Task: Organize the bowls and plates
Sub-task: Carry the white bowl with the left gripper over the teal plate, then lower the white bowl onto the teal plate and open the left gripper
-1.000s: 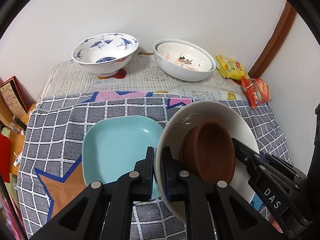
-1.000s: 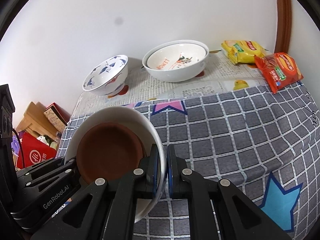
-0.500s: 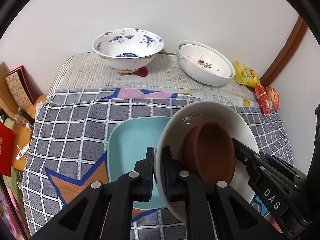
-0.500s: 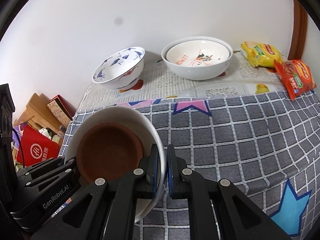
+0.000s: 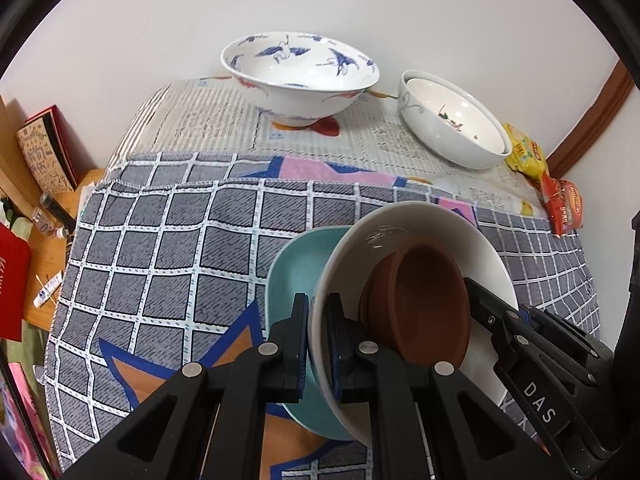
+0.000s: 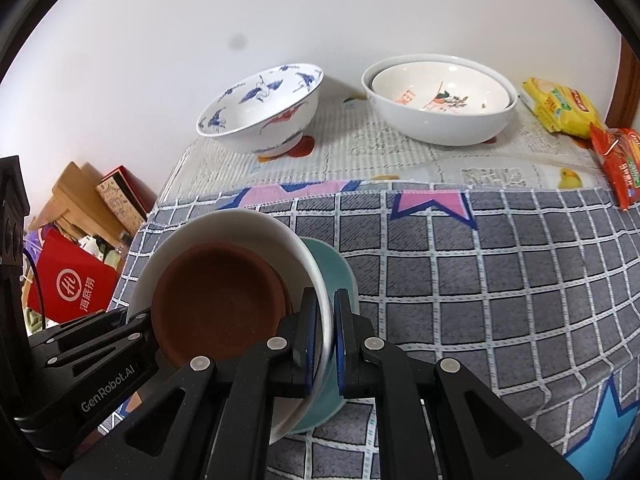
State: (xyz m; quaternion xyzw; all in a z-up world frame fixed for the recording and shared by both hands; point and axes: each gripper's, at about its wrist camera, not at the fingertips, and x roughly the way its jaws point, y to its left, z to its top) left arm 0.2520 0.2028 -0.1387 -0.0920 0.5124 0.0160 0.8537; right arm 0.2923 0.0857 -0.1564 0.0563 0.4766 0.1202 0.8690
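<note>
Over the checked cloth point(image 5: 160, 264), the teal plate point(image 5: 292, 276) had slid beneath the white plate point(image 5: 408, 220) and its brown dish point(image 5: 420, 300); both clamped grippers, left point(image 5: 318, 344) and right point(image 6: 325, 344), pinched opposite rims, seemingly ready for stacking.

A: teal plate point(image 5: 294, 268) mostly hidden under white bowl point(image 5: 412, 220)?
B: yes, near edge unseen. Snack packets' point(image 6: 618, 160) print too small, red bag point(image 6: 72, 292) cut off by left claw body
</note>
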